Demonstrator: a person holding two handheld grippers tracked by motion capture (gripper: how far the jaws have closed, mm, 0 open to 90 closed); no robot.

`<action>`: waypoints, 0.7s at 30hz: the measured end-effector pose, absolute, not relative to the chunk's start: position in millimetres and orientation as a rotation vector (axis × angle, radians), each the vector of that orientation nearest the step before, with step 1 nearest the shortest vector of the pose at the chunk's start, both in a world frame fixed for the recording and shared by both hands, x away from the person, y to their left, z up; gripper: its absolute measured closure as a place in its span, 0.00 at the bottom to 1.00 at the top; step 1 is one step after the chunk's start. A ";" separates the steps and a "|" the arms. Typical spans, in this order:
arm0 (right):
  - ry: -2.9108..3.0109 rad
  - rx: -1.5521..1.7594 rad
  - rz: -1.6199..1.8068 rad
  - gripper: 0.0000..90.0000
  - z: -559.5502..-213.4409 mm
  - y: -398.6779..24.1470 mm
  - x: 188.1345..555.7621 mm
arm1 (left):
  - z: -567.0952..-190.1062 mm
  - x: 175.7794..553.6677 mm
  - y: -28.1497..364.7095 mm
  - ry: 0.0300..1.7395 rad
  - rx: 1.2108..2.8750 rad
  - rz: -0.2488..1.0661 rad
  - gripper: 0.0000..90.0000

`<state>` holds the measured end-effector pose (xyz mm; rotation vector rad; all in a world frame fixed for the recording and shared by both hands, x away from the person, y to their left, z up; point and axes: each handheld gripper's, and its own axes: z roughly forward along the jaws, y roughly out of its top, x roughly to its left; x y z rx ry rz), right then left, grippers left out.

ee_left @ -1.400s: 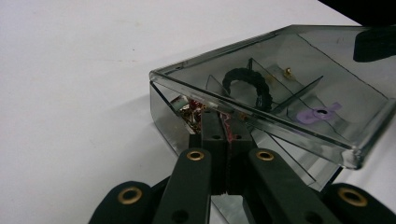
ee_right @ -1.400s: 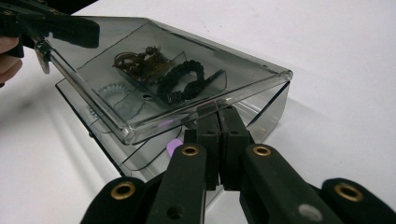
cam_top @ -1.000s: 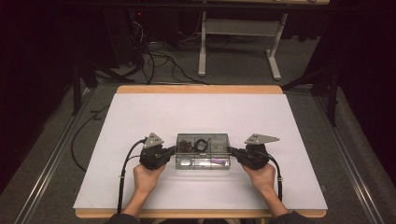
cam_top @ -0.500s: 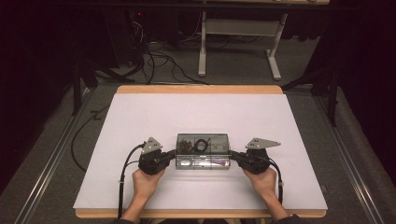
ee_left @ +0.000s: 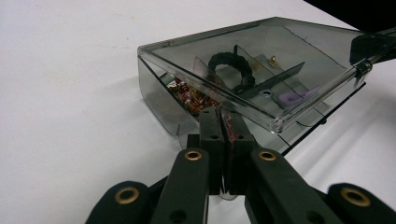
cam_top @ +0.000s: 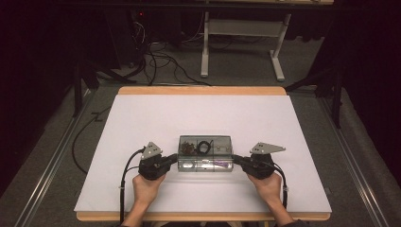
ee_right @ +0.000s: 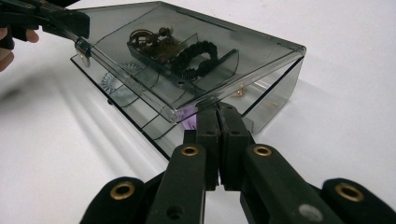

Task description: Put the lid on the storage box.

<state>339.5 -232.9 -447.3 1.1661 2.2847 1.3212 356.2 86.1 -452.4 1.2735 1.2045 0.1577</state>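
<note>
On smooth white tabletop (cam_top: 142,123), rectangular clear plastic box (cam_top: 205,153), closed fingers of both grippers pinching its end tabs.

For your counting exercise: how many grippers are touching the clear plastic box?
2. The left gripper is shut at the clear plastic box's left end; the right gripper is shut at its right end.

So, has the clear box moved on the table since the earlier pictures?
No. The clear box sits at the same spot relative to the table's near wooden edge.
</note>
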 end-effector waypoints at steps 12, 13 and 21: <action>2.282 1.162 1.310 0.99 -449.9 -232.6 334.3 | -455.5 349.6 87.6 1.200 1.271 0.189 0.97; 2.281 1.160 1.309 0.99 -450.3 -232.6 333.8 | -456.1 349.1 87.8 1.199 1.271 0.192 0.97; 2.280 1.152 1.290 0.99 -452.5 -233.7 329.7 | -459.2 346.4 87.6 1.201 1.277 0.202 0.97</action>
